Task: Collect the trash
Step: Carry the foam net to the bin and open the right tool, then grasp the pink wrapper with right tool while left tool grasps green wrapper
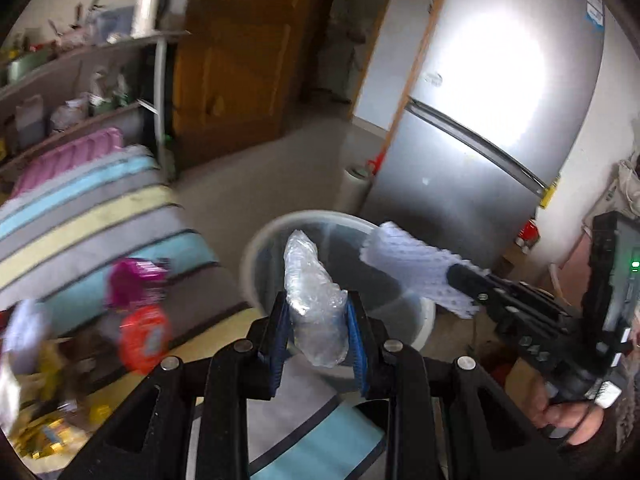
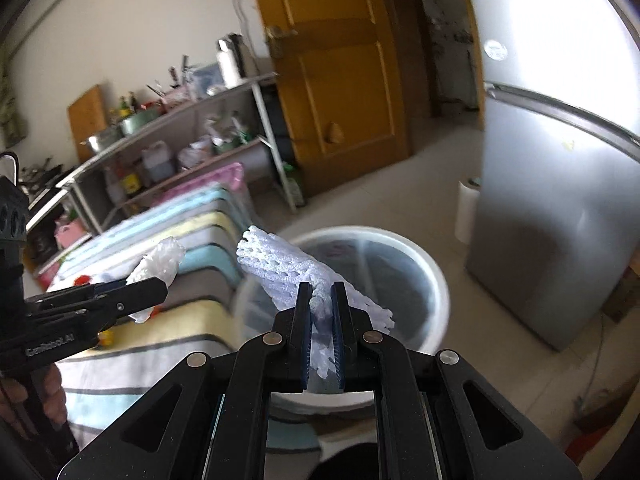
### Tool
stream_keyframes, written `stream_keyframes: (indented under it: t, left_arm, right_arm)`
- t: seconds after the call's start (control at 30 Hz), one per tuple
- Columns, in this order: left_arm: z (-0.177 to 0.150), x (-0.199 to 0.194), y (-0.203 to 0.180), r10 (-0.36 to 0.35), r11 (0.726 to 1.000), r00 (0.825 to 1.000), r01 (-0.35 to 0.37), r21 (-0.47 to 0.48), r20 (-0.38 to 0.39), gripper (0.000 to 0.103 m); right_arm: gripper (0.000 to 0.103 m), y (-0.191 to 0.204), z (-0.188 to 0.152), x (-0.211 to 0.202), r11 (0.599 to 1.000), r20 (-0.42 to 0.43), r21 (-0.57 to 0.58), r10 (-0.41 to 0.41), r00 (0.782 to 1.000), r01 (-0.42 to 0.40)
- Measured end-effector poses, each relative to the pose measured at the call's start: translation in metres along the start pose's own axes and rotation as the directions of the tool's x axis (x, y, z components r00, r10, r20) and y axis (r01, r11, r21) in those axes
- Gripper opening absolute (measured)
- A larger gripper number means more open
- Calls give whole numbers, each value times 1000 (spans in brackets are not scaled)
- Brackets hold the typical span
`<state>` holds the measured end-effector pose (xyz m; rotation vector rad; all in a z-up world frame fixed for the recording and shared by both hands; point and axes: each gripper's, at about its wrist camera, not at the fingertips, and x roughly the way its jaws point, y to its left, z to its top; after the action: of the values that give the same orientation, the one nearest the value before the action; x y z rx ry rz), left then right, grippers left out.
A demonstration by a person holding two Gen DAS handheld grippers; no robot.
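My left gripper (image 1: 318,300) is shut on a crumpled clear plastic wrap (image 1: 312,280) and holds it above the near rim of a white round trash bin (image 1: 256,248). My right gripper (image 2: 322,292) is shut on a white foam fruit net (image 2: 276,264) and holds it over the same bin (image 2: 436,276). In the left wrist view the right gripper (image 1: 460,276) comes in from the right with the foam net (image 1: 408,256). In the right wrist view the left gripper (image 2: 156,284) comes in from the left with the plastic wrap (image 2: 160,262).
A striped cloth-covered table (image 1: 100,220) lies left of the bin, with a pink packet (image 1: 134,280), an orange packet (image 1: 146,338) and yellow wrappers (image 1: 52,436) on it. A silver fridge (image 1: 480,120) stands right, a shelf rack (image 2: 180,140) and a wooden door (image 2: 332,60) behind.
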<state>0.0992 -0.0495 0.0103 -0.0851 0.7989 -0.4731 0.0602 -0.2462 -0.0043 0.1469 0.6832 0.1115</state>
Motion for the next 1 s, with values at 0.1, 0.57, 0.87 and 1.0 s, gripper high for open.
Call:
stream_keyframes:
  t: [0.1,0.57,0.87,1.0]
  left_arm:
    - [0,19,-10,14,1000,999,-13,24,-39,29]
    - [-3,44,-11,56,998,993,-56,4,-102,57]
    - [-1,13,-5,95,995,995,-95,-7,-31,68]
    - [-3,-10,2,136,991,991,-135,-11,12,70]
  right_arm:
    - [10,-12,-1,19,999,-40,4,-35,999,35]
    - [26,-27,-3,61,996,-121,-19,-89,989,88]
    - [43,-15,-3,35,998,-61,0,-61,996,61]
    - [45,2,2,17,1000,-15,-7,-25,1000,25]
